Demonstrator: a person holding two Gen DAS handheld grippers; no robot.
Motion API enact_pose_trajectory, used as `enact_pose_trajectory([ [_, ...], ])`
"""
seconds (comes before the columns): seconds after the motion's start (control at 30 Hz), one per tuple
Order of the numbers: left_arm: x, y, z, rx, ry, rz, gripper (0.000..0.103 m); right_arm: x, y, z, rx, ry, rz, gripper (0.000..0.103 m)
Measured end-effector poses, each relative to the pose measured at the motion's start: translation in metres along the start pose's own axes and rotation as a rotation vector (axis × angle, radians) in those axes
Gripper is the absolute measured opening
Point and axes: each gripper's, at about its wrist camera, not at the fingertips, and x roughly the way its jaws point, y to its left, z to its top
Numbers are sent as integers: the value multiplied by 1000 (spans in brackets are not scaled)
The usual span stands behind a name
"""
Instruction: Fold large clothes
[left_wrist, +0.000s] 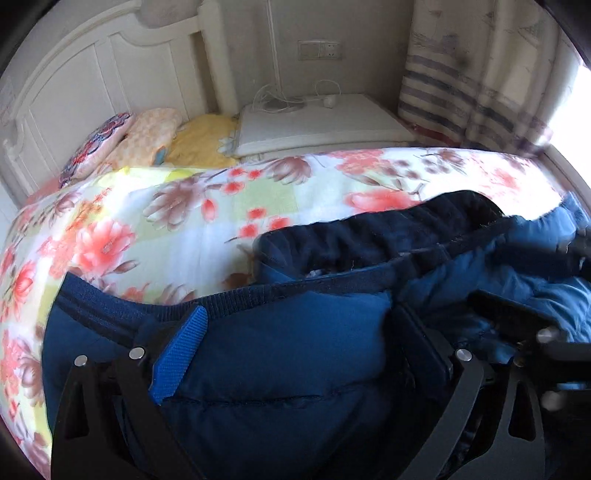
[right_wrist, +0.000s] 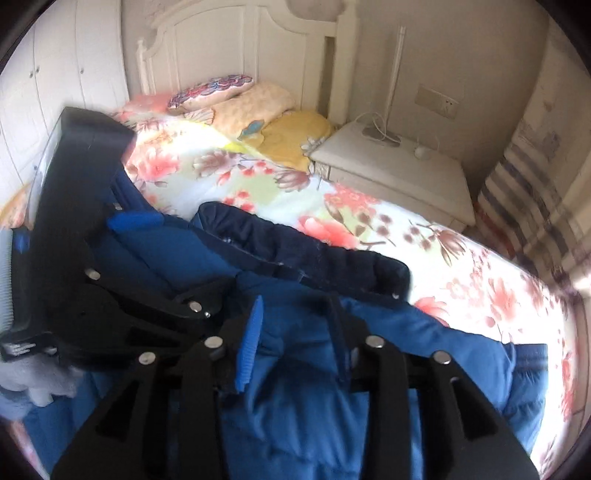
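Left tongs (left_wrist: 291, 354) gape over the jacket (left_wrist: 280, 369) hem near the collar (left_wrist: 369, 236); right tongs (right_wrist: 295, 343) pinch a fold beside it, probably to lift.

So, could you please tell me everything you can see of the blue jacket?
The blue jacket is padded and quilted, with a darker navy collar that looks fleecy. It lies crumpled on the floral bedspread. The left tool straddles its padding, wide open; the right tool has fabric between its narrowed fingers.
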Motion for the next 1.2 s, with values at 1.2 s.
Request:
enact_pose_trajectory([
  [1.2,-11,101,-14,-196,20,-89,99,-15,-160,-72,470,-34,-53,51],
])
